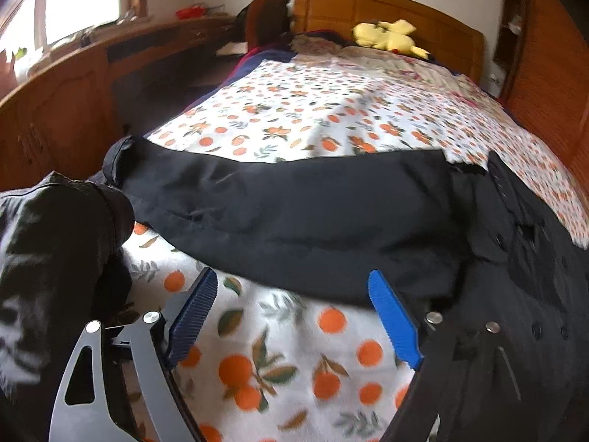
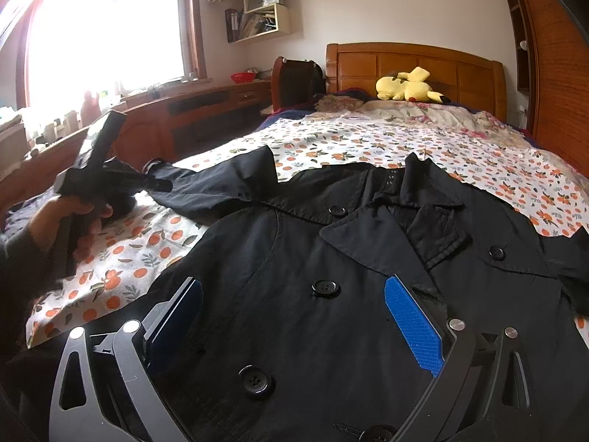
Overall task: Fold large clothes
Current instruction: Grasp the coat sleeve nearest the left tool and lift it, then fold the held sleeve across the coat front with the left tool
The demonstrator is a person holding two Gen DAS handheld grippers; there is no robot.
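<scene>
A black double-breasted coat [image 2: 331,276] lies face up on the orange-print bedsheet [image 2: 368,140], collar toward the headboard. Its left sleeve [image 1: 287,199] stretches out sideways across the bed. My left gripper [image 1: 291,287] is open and empty, just short of the sleeve's near edge, above the sheet. It also shows in the right wrist view [image 2: 154,184], held in a hand by the sleeve cuff. My right gripper [image 2: 294,294] is open and empty, hovering over the coat's chest near a button [image 2: 325,288].
A yellow plush toy [image 2: 408,88] lies by the wooden headboard [image 2: 412,62]. A wooden desk and cabinets [image 2: 206,107] run along the left under the window. A wooden wardrobe [image 2: 552,73] stands at the right. Dark fabric [image 1: 48,250] bunches at the left.
</scene>
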